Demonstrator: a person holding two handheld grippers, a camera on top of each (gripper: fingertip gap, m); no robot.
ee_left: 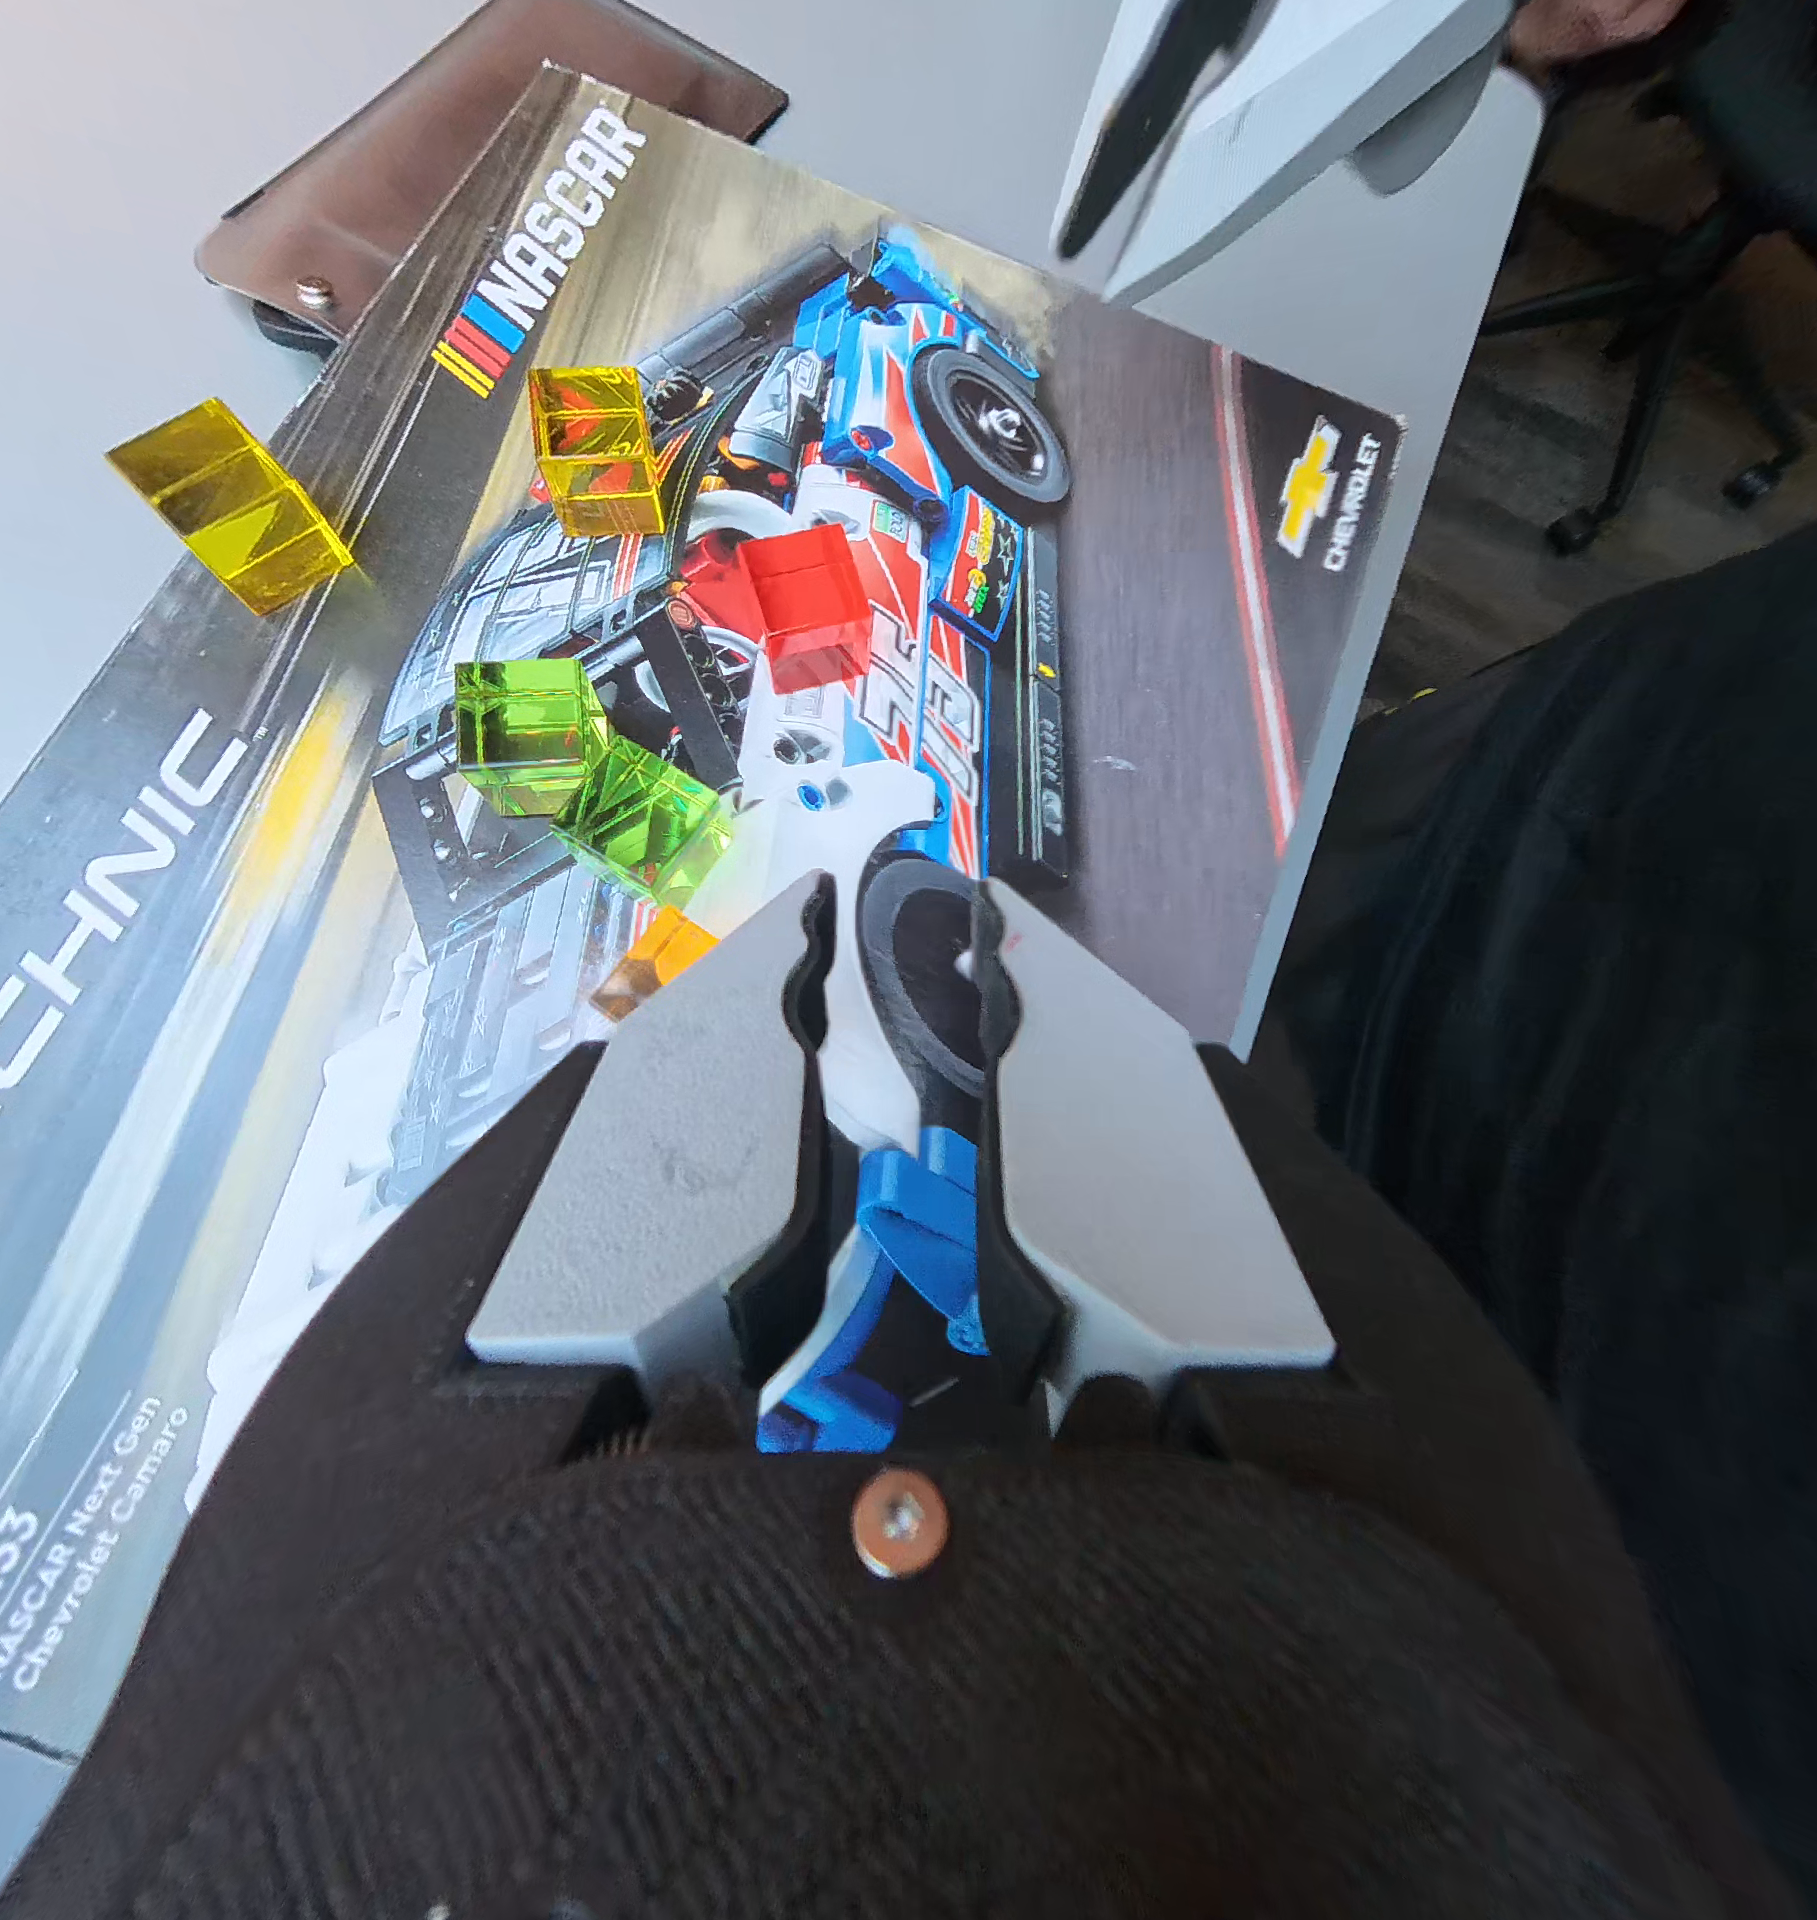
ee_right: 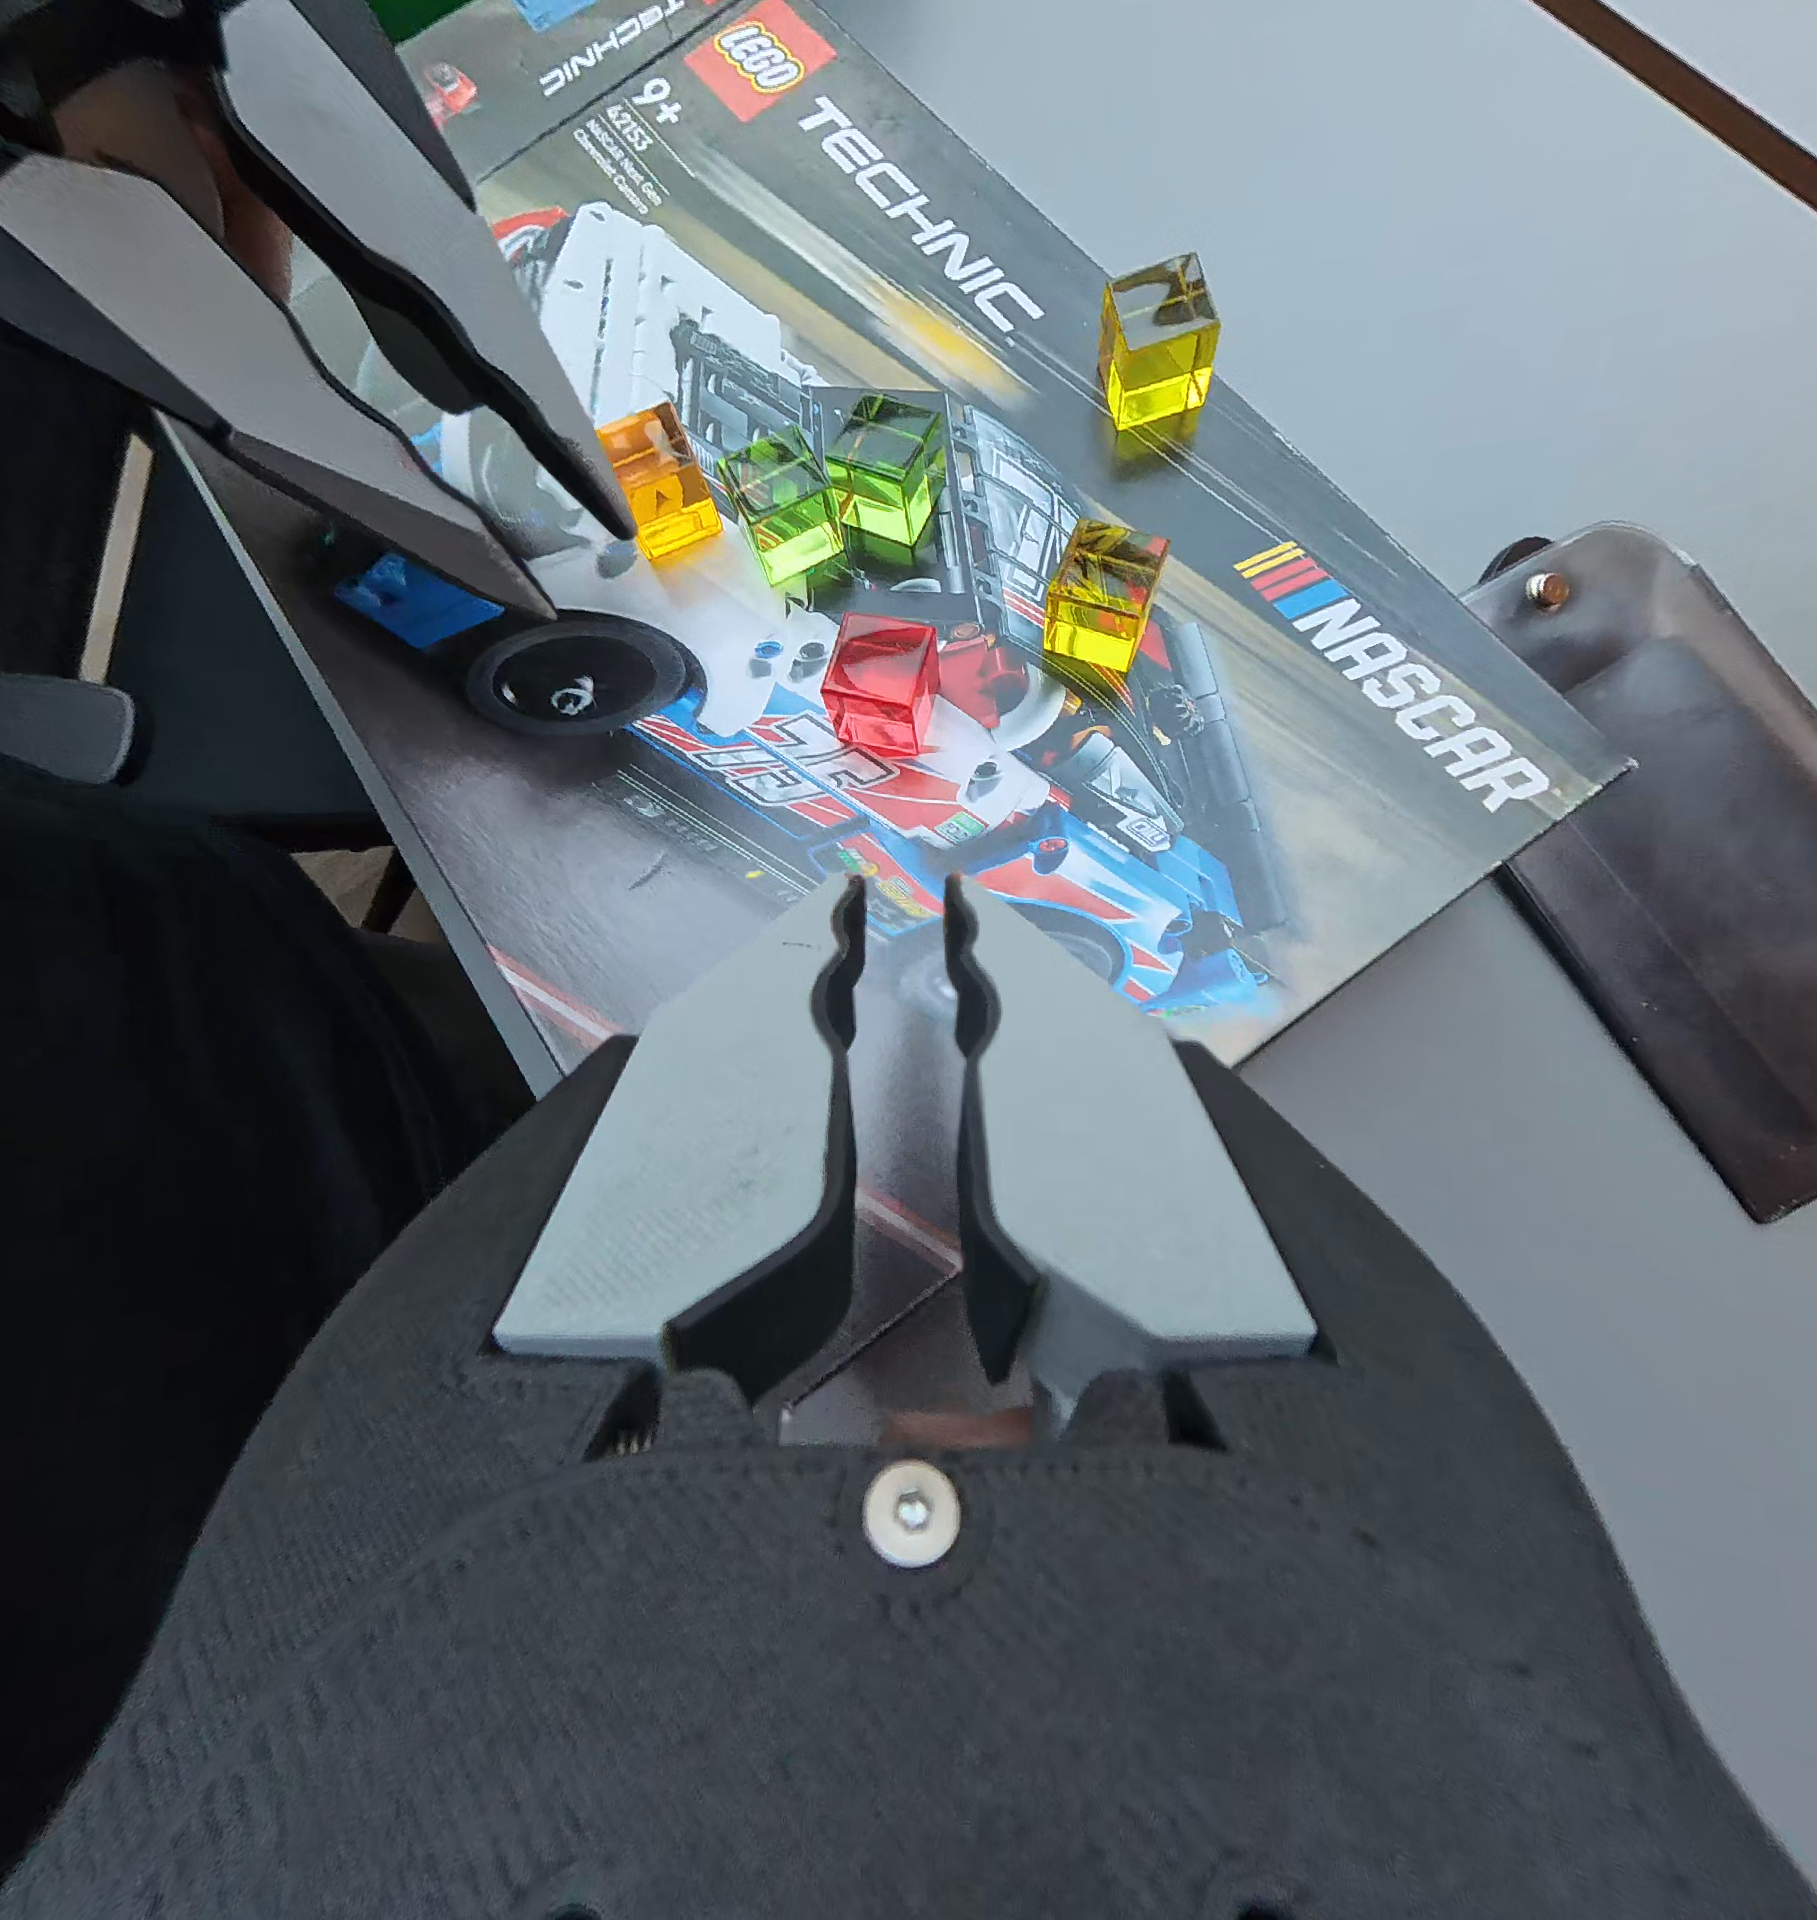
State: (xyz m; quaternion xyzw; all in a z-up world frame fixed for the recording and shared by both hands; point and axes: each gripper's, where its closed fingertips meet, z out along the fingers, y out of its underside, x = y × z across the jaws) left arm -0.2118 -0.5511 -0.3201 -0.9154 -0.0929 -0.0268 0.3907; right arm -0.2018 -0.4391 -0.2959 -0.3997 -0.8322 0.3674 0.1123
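On the grey table (ee_right: pixel 1506 260) a flat printed box (ee_right: pixel 1330 831) lies lengthwise along the near edge, clear cubes scattered on it; my left gripper (ee_left: pixel 904 894) and right gripper (ee_right: pixel 904 894) hover narrowly parted, empty, the left just beside the orange cube (ee_right: pixel 660 483).

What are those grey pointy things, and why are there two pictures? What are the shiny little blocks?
Each picture comes from a camera riding on a hand-held grabber, looking along its two grey fingers. One shows the left gripper, the other the right gripper. Both are slightly open and hold nothing. Below lies a flat toy box with a race car picture, on a grey table. On the box sit see-through cubes: one red cube, two green cubes, one orange cube. The left fingers are nearest the orange one.
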